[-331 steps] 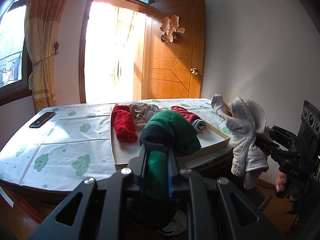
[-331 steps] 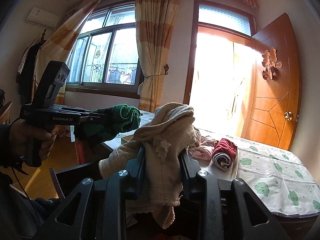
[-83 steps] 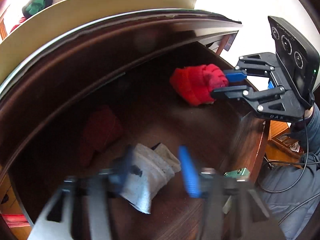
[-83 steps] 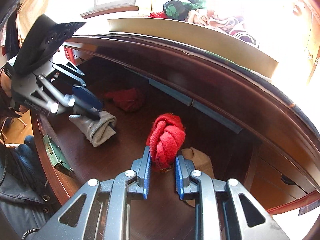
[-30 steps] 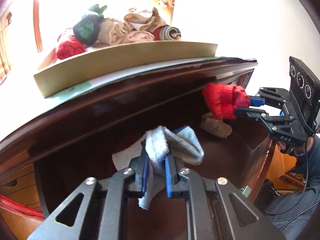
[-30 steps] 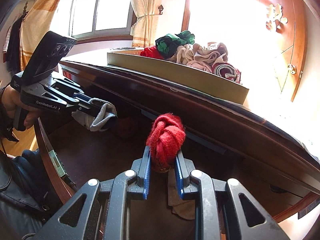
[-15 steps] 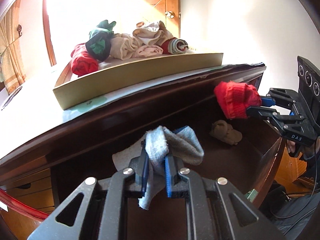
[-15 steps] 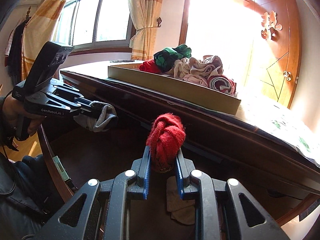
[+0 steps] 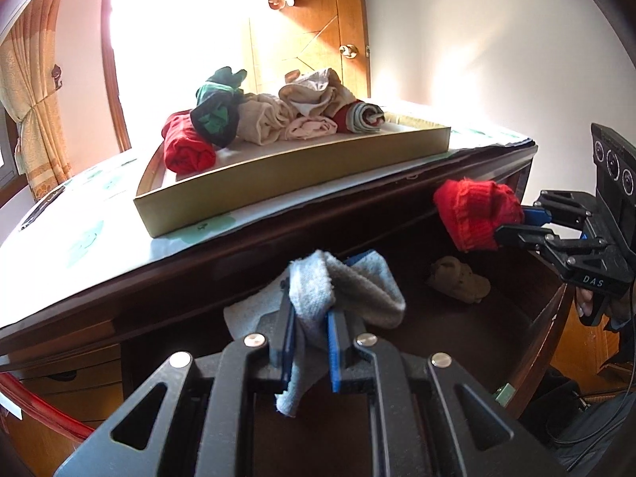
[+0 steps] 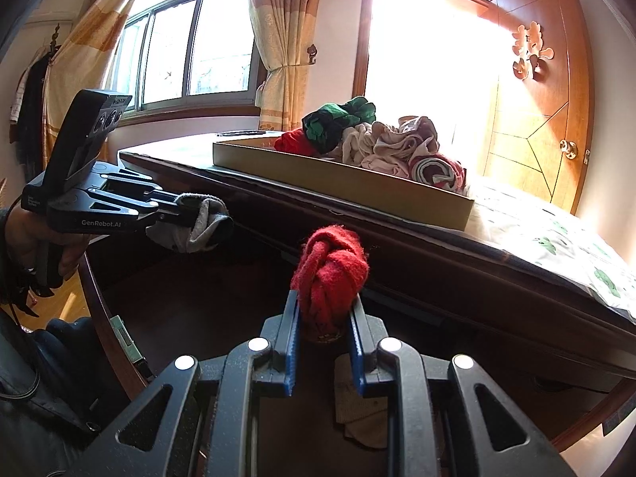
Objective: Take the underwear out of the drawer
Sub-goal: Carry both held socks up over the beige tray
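Left wrist view looks along the left gripper, whose blue pads are clamped on a grey piece of underwear; the cloth bulges above the fingers and a strip of it hangs down between them. That bundle is held up over the open dark wooden drawer, in front of the desk edge. At the right of this view the right gripper pinches a red knitted roll, also lifted clear of the drawer floor. A brown crumpled garment lies on the drawer bottom, below and a little left of the red roll, touched by neither gripper. On the desk top, farther away, a shallow cardboard tray carries a heap of rolled garments: red at the left, dark green next to it, then beige and pink pieces, and a red and grey roll at the right end. The tray stands on a white cloth with green prints. Right wrist view shows the same grip from behind, the red roll standing upright between the narrow jaws, and the person's left hand at the far left holding the gripper with the grey piece beside the desk edge. Behind are a curtained window and a wooden door.
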